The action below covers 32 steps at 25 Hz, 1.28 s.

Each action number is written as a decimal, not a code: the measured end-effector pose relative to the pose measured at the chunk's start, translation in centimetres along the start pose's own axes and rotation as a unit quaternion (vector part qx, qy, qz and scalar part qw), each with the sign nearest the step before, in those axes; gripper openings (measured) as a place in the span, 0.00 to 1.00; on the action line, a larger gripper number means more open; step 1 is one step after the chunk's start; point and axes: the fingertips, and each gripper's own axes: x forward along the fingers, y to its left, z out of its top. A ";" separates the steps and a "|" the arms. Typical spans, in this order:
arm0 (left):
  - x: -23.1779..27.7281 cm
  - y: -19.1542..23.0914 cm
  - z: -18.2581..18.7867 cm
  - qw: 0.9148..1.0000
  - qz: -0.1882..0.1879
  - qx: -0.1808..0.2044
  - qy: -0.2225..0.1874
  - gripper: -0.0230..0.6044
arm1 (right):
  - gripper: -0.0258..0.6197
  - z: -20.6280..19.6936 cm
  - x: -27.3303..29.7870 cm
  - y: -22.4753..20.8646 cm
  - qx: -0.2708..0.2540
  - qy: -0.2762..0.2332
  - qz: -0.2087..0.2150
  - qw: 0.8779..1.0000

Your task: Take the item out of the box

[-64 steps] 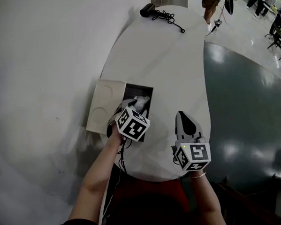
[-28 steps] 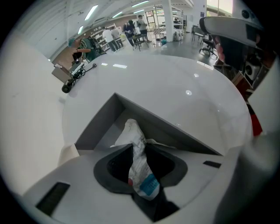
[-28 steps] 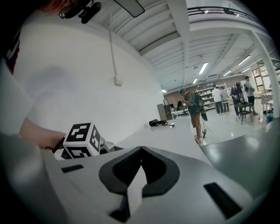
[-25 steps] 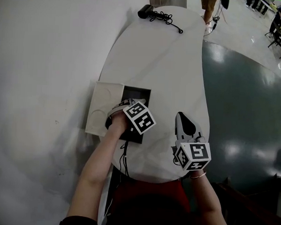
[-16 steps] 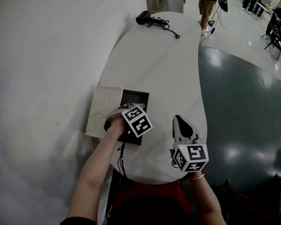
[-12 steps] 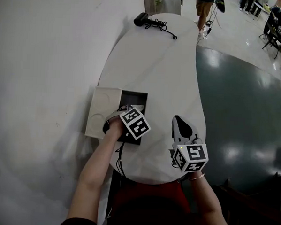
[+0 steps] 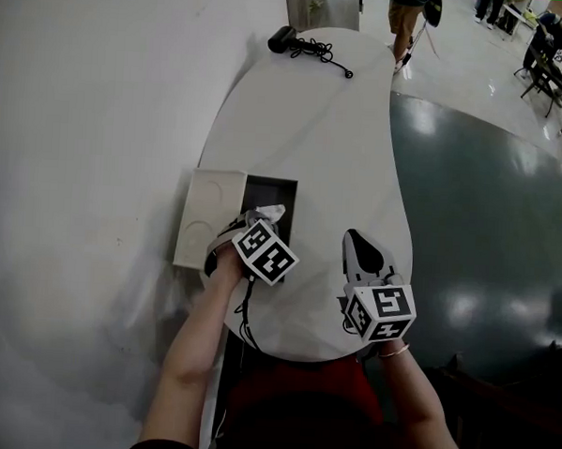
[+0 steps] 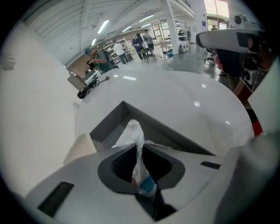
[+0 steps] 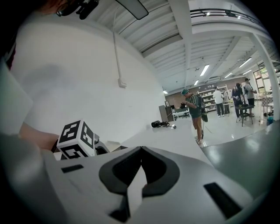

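An open dark box (image 7: 281, 193) lies at the left edge of the white table (image 7: 314, 127), its pale lid (image 7: 204, 226) folded out to the left. My left gripper (image 7: 262, 220) hangs just above the box, pointing steeply down. Its jaws have just been closing and are shut on a crumpled white plastic packet (image 8: 139, 168) with red and blue print. The packet's top (image 7: 268, 212) sticks up past the fingertips over the box (image 8: 114, 119). My right gripper (image 7: 359, 245) hovers over the table to the right, away from the box, shut and empty.
A black device with a coiled cable (image 7: 300, 42) lies at the table's far end. The table edge runs close along the box's left side, with white floor beyond. Dark glossy floor is to the right. People stand far off in the hall (image 9: 194, 111).
My left gripper has risen out of the box with the white packet, which now shows above the box rim. The right gripper has stayed nearly where it was.
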 end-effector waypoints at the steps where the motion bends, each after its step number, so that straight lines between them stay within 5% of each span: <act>1: -0.3 0.1 0.0 1.000 0.006 -0.007 -0.005 0.14 | 0.06 0.0 -0.1 0.2 -0.001 -0.001 0.000 1.000; 19: -4.8 0.6 1.7 0.986 0.030 -0.109 -0.123 0.13 | 0.06 1.2 -1.8 2.3 -0.022 -0.015 -0.005 1.000; 26: -7.6 1.4 2.2 0.973 0.040 -0.144 -0.177 0.13 | 0.06 1.8 -2.3 3.3 -0.029 -0.023 -0.009 0.999; 32: -10.0 2.1 2.6 0.952 0.038 -0.194 -0.233 0.13 | 0.06 2.4 -2.8 4.0 -0.036 -0.032 -0.012 0.999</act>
